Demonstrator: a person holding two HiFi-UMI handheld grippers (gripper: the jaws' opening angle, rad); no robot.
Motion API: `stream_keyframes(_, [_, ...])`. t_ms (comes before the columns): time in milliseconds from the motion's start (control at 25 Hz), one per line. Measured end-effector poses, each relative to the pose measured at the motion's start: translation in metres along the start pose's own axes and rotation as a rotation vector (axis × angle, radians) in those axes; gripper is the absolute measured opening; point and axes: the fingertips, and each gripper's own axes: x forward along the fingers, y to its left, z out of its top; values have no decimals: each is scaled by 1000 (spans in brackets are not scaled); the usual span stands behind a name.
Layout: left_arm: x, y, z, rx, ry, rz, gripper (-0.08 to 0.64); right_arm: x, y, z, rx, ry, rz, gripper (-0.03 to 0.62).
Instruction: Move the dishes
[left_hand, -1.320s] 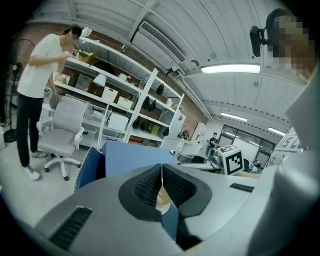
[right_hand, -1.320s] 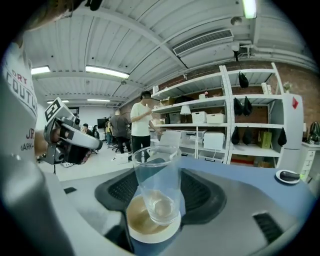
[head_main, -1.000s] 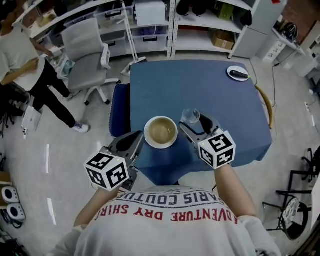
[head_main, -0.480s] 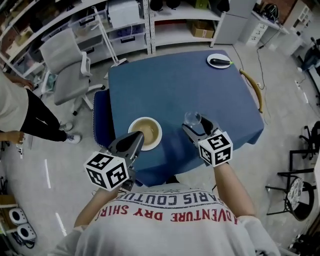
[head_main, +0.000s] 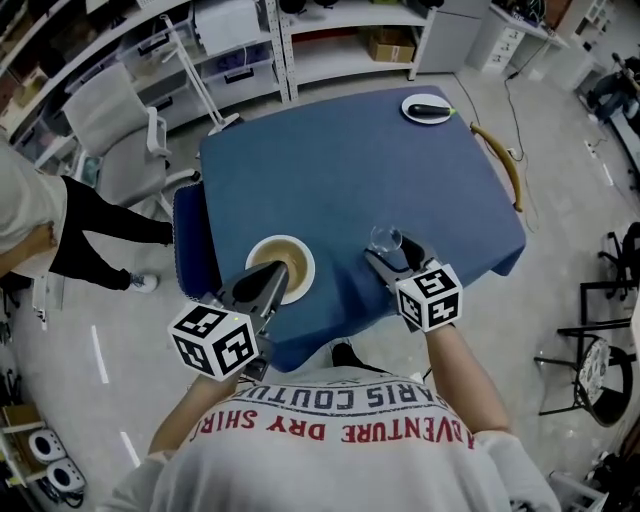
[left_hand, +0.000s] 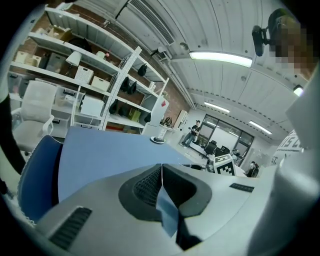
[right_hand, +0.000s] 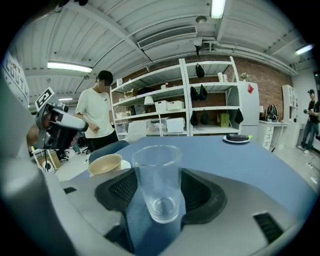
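Two tongs: I work one in each hand, both at the near end of the table (head_main: 330, 170), marker cubes toward me.
Left tongs (left_hand: 161, 167): the jaws are together at the tips, with only a thin wedge of blue table showing between them lower down. Nothing is gripped.
Left tongs, place: in my head view the tips overlap the near left rim of the bowl (head_main: 290, 255). The right gripper view shows them up in the air to the left of the bowl, so I read them as hovering, not touching.
Right tongs (head_main: 389, 247): the jaws stand wide and are closed on the glass (right_hand: 157, 185), one ribbed pad against each side of its lower half.
Glass: clear, empty and upright, with its rim above the jaws. I cannot tell whether its base touches the table.
Bowl: tan, sitting on a white plate (right_hand: 124, 164) near the table's near left corner, left of the glass and apart from it.
Far plate (head_main: 412, 103): white, at the far right corner, with a dark thing (head_main: 430, 108) lying on it, well apart from bowl and glass.
Chairs: a blue chair (head_main: 188, 245) is tucked in at the table's left side, and a grey office chair (head_main: 110, 120) stands further off on the floor.
Room: shelves (head_main: 230, 30) stand behind the table, and a person (head_main: 40, 215) stands at the left edge of my head view.
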Motion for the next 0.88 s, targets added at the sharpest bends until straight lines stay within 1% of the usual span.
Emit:
stream_keyframes(200, [1,-1,1,-4,10,-6,29,-4,1,1,-6,-4,2,278])
stream_keyframes(360, [-2,-3,-3,-6,12,-4,29,-7,1,-3,8,6,7,278])
stream_keyframes(520, [-7,-2,-3,-7,6,-6,29,-11,-1,-2,15,0,-13,291])
stream_keyframes(720, [-19,-7,-1,0,-12,-12,29,-34,-1,19,21,-58,-36,303])
stream_keyframes(880, [-32,-12,-1,2,-34,-17,29,-62,17,48,23,-151,-25,302])
